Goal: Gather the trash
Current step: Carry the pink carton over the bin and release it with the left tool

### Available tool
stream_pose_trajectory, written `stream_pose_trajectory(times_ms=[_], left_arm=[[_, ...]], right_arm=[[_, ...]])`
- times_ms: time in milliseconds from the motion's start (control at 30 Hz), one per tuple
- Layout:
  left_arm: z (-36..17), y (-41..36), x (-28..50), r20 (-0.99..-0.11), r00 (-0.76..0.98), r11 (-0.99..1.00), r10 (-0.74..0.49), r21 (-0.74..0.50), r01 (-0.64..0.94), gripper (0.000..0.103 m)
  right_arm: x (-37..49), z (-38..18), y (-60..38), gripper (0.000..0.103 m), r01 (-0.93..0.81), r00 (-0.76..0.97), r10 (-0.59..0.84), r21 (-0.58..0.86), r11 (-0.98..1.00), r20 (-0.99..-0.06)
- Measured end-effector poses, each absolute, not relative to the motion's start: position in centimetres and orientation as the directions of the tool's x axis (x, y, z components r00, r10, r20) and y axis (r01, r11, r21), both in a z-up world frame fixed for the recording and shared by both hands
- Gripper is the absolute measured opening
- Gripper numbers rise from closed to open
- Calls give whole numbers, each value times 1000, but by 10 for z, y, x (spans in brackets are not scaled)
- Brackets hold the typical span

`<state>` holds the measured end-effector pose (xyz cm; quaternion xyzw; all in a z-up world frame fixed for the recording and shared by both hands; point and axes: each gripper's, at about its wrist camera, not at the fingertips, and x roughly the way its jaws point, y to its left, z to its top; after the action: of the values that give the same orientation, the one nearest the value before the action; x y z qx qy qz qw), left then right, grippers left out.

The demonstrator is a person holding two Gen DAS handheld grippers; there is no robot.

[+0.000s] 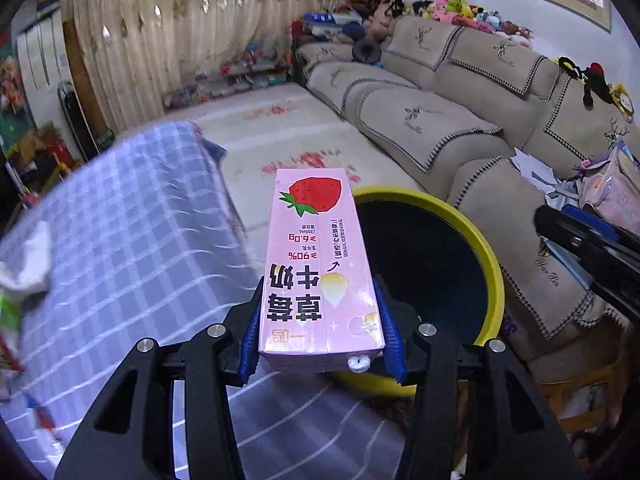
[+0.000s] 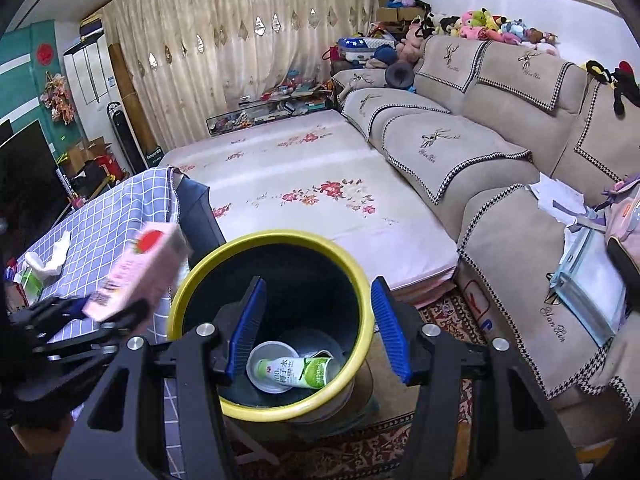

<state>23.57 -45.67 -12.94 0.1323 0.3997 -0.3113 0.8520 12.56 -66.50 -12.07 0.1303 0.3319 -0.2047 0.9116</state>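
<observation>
My left gripper (image 1: 320, 320) is shut on a pink strawberry milk carton (image 1: 316, 264), its blue pads (image 1: 250, 340) pressing both long sides. The carton points at the yellow-rimmed black bin (image 1: 486, 248) just ahead and to the right. In the right wrist view the same carton (image 2: 136, 276) hangs blurred at the left, beside the bin's rim (image 2: 188, 280). My right gripper (image 2: 318, 328) hovers open above the bin mouth with nothing between its fingers. Inside the bin lie a green-and-white bottle (image 2: 298, 372) and a white lid (image 2: 272, 354).
A table under a blue checked cloth (image 1: 120, 240) stands left of the bin, with crumpled tissue (image 2: 52, 260) and wrappers (image 1: 8, 320) on it. A beige sofa (image 2: 460, 148) runs along the right, a floral mat (image 2: 300, 184) lies behind the bin, and a patterned rug (image 2: 448, 320) lies below.
</observation>
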Motion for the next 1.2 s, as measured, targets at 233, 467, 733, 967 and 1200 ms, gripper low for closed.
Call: stream_pose_trajectory(times_ms=[233,467,733,967,1200], left_arm=[[-156,-497,256,-800,459,777,-386,-13,630,49],[-171,-521,260,-828,420,755,-372,-6,656,49],[-167,-525,252,-827,419,748,-376,-4,664,66],[-143,-500,232,-799,438,740,-411,-12,672,73],[-113,-435,208,-759,472,755,-448,-38,655,79]], right_arm=[[123,-119,-677,52,472,691,-300,97,876,-658],[120,-124,-688,52,486,684,-302,106,868,-664],[111,-121,-694,52,497,688,-310,115,860,-656],[111,-119,-690,53,493,689,-306,116,862,-657],[114,-117,-672,56,474,692,-295,107,874,-659]])
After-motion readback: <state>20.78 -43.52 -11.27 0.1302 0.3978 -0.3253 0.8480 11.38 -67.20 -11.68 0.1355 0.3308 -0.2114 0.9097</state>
